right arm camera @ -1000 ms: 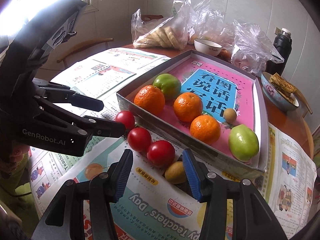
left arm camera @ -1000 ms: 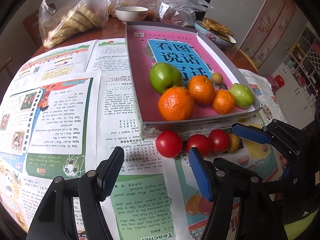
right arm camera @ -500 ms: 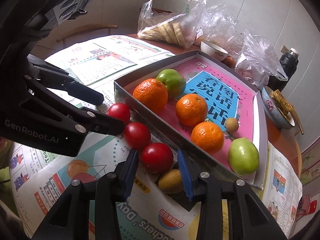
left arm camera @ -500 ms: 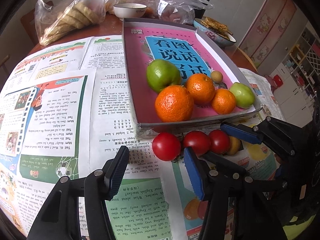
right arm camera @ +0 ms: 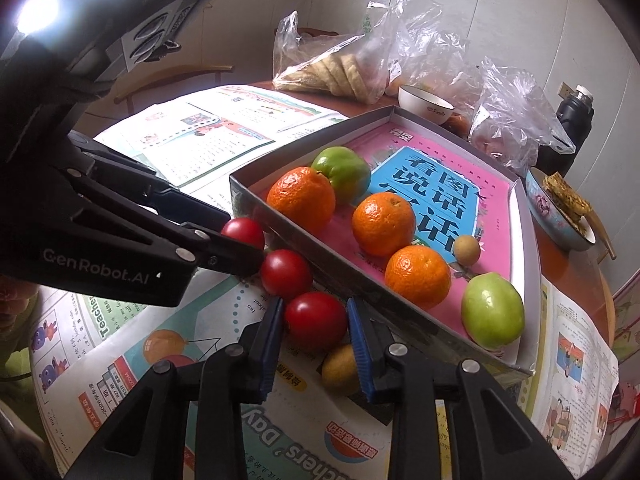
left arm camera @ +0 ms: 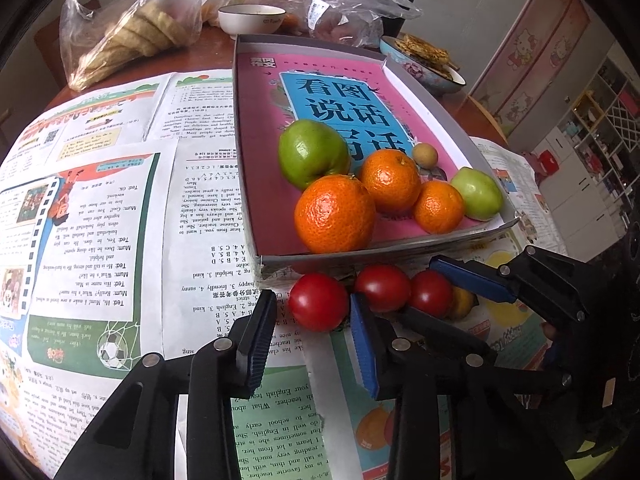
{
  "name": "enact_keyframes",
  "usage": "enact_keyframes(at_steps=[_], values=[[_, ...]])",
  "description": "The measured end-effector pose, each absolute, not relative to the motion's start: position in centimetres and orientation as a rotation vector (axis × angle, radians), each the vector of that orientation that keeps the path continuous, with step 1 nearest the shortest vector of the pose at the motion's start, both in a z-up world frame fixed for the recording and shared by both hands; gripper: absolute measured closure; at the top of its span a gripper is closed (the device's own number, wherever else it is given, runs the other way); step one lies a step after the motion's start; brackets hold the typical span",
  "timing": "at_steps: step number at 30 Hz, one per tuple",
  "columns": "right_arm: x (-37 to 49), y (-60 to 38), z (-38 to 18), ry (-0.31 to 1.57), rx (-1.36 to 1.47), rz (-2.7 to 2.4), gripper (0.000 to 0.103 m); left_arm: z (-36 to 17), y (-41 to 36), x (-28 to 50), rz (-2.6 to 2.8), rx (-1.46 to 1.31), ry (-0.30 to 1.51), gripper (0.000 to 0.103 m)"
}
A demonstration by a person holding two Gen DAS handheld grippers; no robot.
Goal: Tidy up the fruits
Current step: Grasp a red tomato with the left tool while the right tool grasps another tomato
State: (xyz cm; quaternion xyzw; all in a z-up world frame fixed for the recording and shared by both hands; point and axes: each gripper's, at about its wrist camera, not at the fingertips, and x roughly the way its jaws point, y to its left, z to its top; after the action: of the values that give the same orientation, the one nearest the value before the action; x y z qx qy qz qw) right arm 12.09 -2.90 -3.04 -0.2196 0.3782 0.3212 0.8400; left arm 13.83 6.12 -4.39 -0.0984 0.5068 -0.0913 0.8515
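Three red tomatoes lie in a row on newspaper against the near wall of a grey box lid (left arm camera: 400, 249) (right arm camera: 256, 196). My left gripper (left arm camera: 312, 296) straddles the left-end tomato (left arm camera: 318, 302) (right arm camera: 242, 232). Its jaws are closing: the blue pad touches the tomato and a thin gap shows at the black pad. My right gripper (right arm camera: 315, 303) is closing on the right-end tomato (right arm camera: 316, 320) (left arm camera: 430, 292), both pads against it. The middle tomato (right arm camera: 286, 272) lies free. A small yellow-brown fruit (right arm camera: 340, 368) sits by the right finger.
The lid holds three oranges (left arm camera: 335, 214), two green fruits (left arm camera: 312, 152) and a small brown fruit (left arm camera: 425, 155). Behind stand a white bowl (left arm camera: 251, 18), plastic bags of food (left arm camera: 132, 36), a dark flask (right arm camera: 574, 120) and a blue bowl of flatbread (left arm camera: 424, 64). Newspaper (left arm camera: 100, 216) covers the table.
Both grippers' jaws have narrowed around their tomatoes, and both views have drawn slightly closer to the fruit row. The fruits have not moved.
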Motion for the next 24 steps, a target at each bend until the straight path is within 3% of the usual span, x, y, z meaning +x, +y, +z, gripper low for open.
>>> enact_keyframes(at_steps=[5, 24], values=[[11.8, -3.5, -2.6, 0.798, -0.425, 0.692, 0.071, -4.4, 6.1, 13.9, -0.205, -0.215, 1.065, 0.072], [11.4, -4.7, -1.3, 0.794, -0.339, 0.719, 0.070, -3.8, 9.0, 12.7, -0.152, -0.268, 1.050, 0.072]])
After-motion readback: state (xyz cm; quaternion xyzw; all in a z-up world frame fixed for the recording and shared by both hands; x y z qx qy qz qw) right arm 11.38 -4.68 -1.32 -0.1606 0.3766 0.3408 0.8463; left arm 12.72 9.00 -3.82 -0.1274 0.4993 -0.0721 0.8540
